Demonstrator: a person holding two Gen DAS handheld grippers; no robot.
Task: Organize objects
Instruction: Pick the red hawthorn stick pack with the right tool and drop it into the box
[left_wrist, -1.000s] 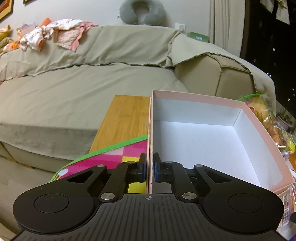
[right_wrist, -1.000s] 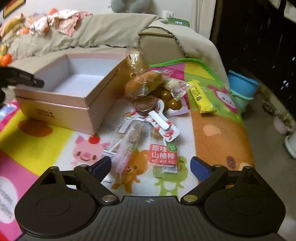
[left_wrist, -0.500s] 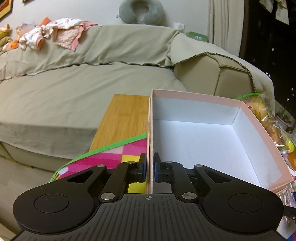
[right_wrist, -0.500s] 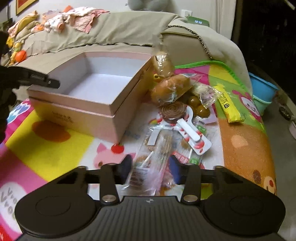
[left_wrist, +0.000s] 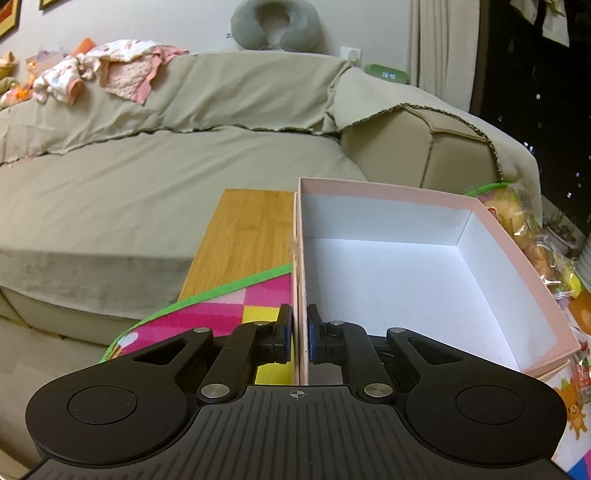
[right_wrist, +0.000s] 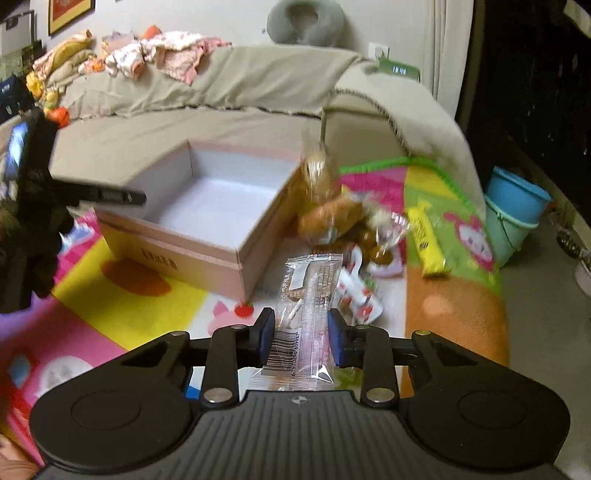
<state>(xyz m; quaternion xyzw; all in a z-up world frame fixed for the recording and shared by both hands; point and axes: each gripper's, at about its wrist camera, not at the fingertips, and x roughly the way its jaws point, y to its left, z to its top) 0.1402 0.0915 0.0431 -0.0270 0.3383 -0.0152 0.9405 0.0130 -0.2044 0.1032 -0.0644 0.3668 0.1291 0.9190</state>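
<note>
Snack packet (right_wrist: 306, 314), clear-wrapped, sits clamped between the right gripper (right_wrist: 301, 338) jaws at lower centre of the right wrist view, barcode end nearest the lens. Pink box (right_wrist: 207, 236), open and bare inside, lies up and left of it. Left gripper (left_wrist: 297, 334) pinched on the box's near left wall, steadying it. Best to carry the packet high over the near rim, level it above the white floor, lower, then release. Worth keeping clear of the snack pile (right_wrist: 354, 229) at centre right.
</note>
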